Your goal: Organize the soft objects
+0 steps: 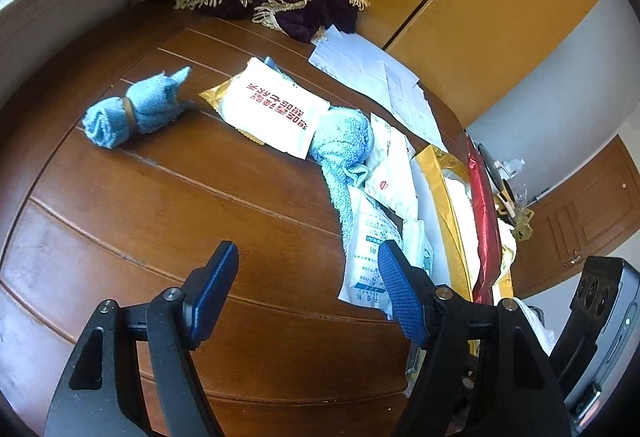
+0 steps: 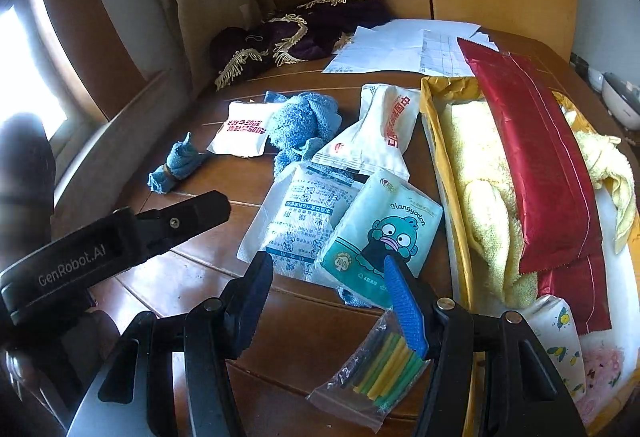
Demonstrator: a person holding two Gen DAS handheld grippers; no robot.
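Left gripper [image 1: 308, 269]: hovering wide open above the wooden table [image 1: 168, 221], gripping nothing.
Right gripper [image 2: 328, 277]: hanging open and empty too, just over the cartoon tissue pack [image 2: 380, 233].
Soft things: lying scattered — rolled blue cloth [image 1: 132, 111] apart on the left, fluffy blue towel [image 1: 344, 141] tangled among white packets [image 1: 276, 107], yellow towel [image 2: 480, 197] sitting in the gold box [image 2: 440, 173].
Risk: probably dragging neighbouring packets along if pinching the tangled towel — overlapping edges causing it.
In the way: red foil pack [image 2: 540, 165] lying across the box, likely blocking further loading; small zip bag [image 2: 376, 369] beneath the right fingers.
Around: papers [image 2: 408, 45], fringed purple cloth [image 2: 296, 33] at the far edge.
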